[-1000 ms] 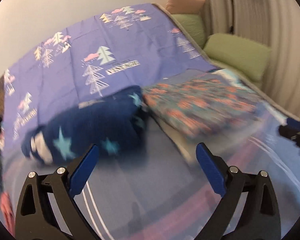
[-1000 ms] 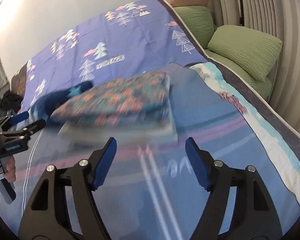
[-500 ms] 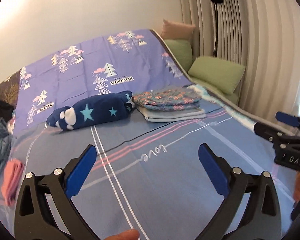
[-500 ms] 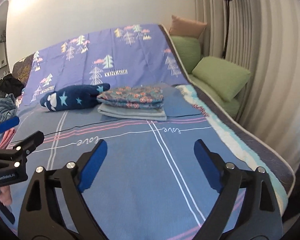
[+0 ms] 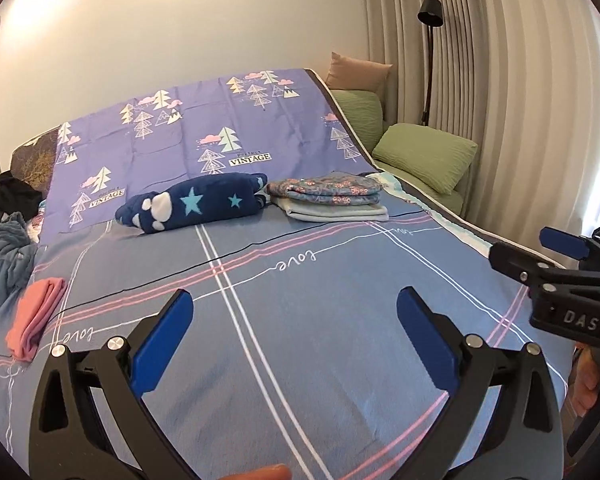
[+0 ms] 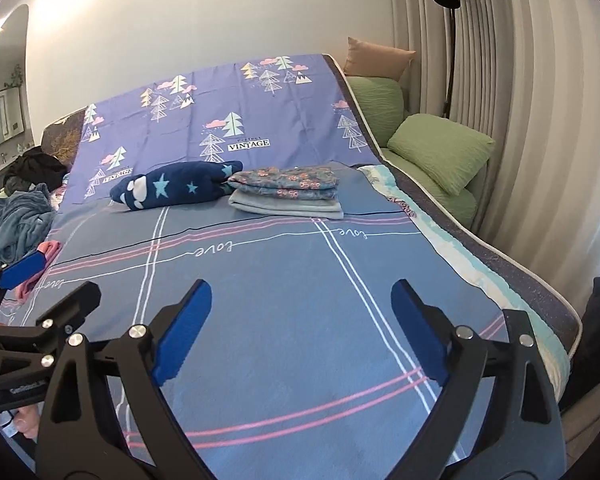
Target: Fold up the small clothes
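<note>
Both claws spread wide and empty above the near end of the bed (image 5: 340, 360), left gripper (image 5: 292, 344) and right gripper (image 6: 300, 328) side by side, with folded floral clothes (image 6: 286, 184) stacked toward the far right edge, touching a navy star garment (image 6: 172, 186), pink piece (image 5: 36, 320) at the left edge.

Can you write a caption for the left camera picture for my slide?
Open left gripper hovers above the bed; a floral folded stack sits beside a starry navy bundle.

Left claw (image 5: 292, 340) spread wide above bed (image 5: 300, 280), folded clothes (image 5: 328, 198) beyond
</note>
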Tool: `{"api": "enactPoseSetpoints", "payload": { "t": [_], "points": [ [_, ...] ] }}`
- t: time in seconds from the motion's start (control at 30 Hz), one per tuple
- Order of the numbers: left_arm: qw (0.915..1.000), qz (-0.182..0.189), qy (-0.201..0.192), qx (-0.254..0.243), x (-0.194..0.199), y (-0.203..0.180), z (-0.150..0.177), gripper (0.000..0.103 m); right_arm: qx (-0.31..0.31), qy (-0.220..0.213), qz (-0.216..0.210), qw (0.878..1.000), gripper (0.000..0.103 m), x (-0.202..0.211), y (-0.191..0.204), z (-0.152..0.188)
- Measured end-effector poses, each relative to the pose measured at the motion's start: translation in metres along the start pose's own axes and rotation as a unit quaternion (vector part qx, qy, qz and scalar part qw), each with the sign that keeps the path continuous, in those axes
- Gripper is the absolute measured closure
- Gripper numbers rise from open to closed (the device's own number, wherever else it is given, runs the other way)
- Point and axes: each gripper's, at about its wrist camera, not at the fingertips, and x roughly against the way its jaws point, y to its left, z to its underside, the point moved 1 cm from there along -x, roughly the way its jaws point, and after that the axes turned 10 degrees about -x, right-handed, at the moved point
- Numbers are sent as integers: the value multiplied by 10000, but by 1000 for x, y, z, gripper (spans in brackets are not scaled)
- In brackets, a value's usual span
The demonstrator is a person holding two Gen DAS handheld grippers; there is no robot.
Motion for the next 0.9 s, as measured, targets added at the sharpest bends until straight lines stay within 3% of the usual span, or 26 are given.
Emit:
{"api": "enactPoseSetpoints", "payload": {
  "t": [0.9],
  "points": [
    [9999, -129, 7, -45, 20, -11, 10, 1, -43, -78, 48, 9999, 9, 24, -11, 12]
  ]
}}
